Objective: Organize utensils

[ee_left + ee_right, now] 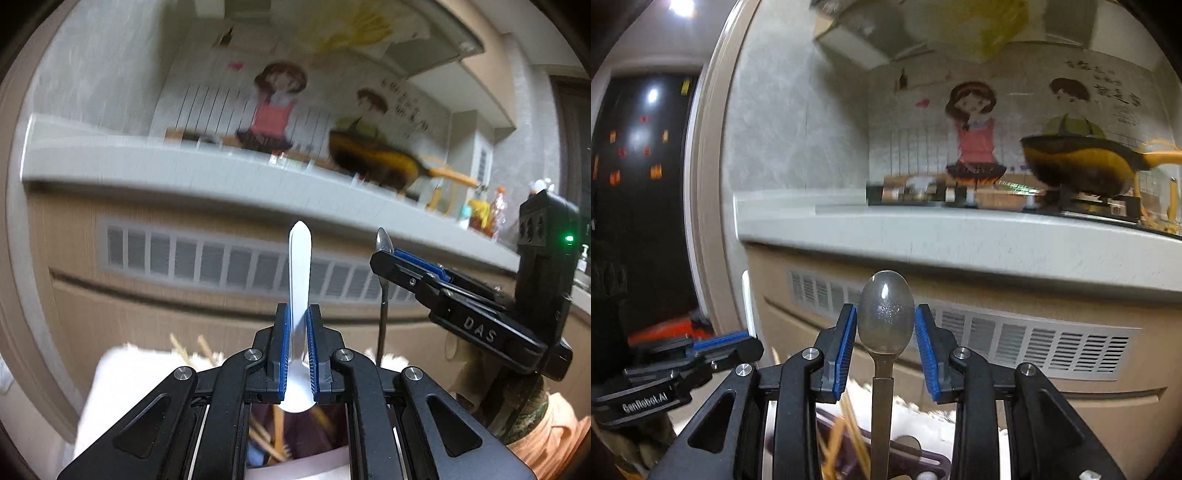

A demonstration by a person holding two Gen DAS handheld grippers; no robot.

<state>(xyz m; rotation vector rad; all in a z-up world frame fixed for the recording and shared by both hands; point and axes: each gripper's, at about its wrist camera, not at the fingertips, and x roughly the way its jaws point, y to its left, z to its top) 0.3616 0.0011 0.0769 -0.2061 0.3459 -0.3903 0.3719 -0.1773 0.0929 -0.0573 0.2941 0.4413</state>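
Observation:
My left gripper (297, 314) is shut on a white plastic spoon (300, 266), held upright with its handle tip up and its bowl down behind the pads. My right gripper (885, 321) is shut on the bowl of a metal spoon (884, 317), bowl up, handle hanging down. In the left wrist view the right gripper (384, 254) is to the right with the metal spoon (384, 240) in it. In the right wrist view the left gripper (731, 341) is at the lower left. Below both are bamboo chopsticks (846, 439) in a dark purple holder (916, 458).
A grey kitchen counter (960, 229) runs across ahead, with a vented cabinet panel (1034, 343) beneath it. A dark wok (1082, 166) sits on the stove at the right. Bottles (487, 218) stand at the counter's far right. A white cloth (110, 387) lies under the holder.

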